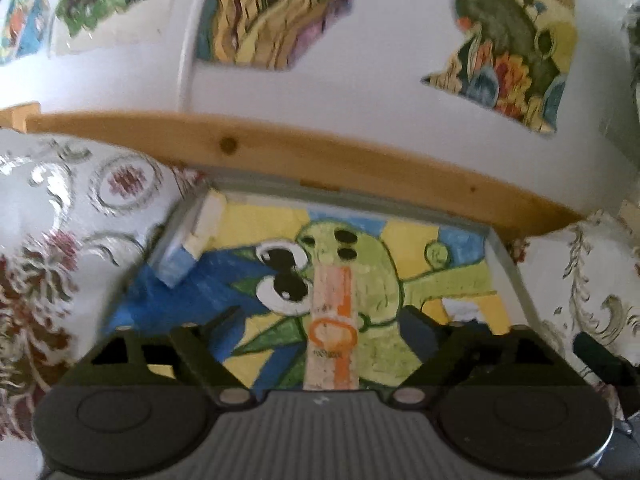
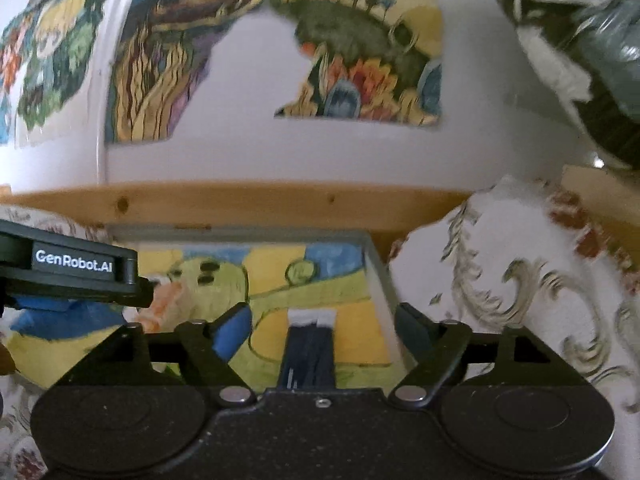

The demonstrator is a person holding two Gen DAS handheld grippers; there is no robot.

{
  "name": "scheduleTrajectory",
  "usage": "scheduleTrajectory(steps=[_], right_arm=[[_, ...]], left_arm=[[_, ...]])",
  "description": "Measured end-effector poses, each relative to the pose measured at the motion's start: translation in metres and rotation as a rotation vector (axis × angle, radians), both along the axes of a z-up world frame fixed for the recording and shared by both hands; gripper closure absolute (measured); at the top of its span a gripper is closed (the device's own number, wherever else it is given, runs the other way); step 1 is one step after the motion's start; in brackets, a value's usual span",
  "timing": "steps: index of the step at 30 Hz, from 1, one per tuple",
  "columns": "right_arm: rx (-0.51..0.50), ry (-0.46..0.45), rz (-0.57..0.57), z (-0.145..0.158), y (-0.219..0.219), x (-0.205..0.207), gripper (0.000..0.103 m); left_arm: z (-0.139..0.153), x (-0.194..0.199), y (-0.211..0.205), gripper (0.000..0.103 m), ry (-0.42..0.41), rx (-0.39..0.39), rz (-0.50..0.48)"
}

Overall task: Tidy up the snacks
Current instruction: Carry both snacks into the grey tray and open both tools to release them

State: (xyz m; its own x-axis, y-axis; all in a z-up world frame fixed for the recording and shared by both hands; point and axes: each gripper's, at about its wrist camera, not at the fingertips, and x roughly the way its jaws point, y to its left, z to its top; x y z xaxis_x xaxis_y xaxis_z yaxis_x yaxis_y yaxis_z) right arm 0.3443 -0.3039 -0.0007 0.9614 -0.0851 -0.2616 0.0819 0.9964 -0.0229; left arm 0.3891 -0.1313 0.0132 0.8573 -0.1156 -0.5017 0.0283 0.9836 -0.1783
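While both claws hang over a shallow grey tray [image 1: 505, 256] whose floor is painted with a green cartoon creature and a blue one with big eyes, each carries a long snack between wide-spread fingers. The left claw [image 1: 326, 320] has a pale pink-and-orange wrapped snack bar [image 1: 332, 320] running straight out from its body along the middle; its dark fingers [image 1: 420, 330] stand well apart on either side, and I cannot tell whether they actually press on it. The right claw [image 2: 322, 320] shows the same layout with a dark navy packet [image 2: 308, 354] that has a white end, lying along the centre between spread fingers [image 2: 234, 330]; again the grip itself cannot be made out. In the right view, the left claw's black arm marked "GenRobot.AI" [image 2: 74, 267] reaches in from the left edge above the tray. A white-and-blue block [image 1: 188, 246] leans in the tray's far left corner. The tray sits on a floral-patterned cloth [image 1: 60, 208], in front of a pine rail [image 1: 280, 148] and a white wall with torn colourful pictures [image 1: 264, 12]
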Motion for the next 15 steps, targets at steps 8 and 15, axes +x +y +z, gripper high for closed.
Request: scheduleTrajectory(steps=[8,15], right_arm=[[0.019,-0.100,-0.010,0.042,-0.008,-0.046,0.003],[0.007,-0.154,-0.007,0.064,-0.006,-0.094,0.001]], left_arm=[[0.034,-0.040,0.015,0.000,-0.090,-0.013,0.056],[0.052,-0.083,0.032,0.000,-0.128,-0.015,0.079]])
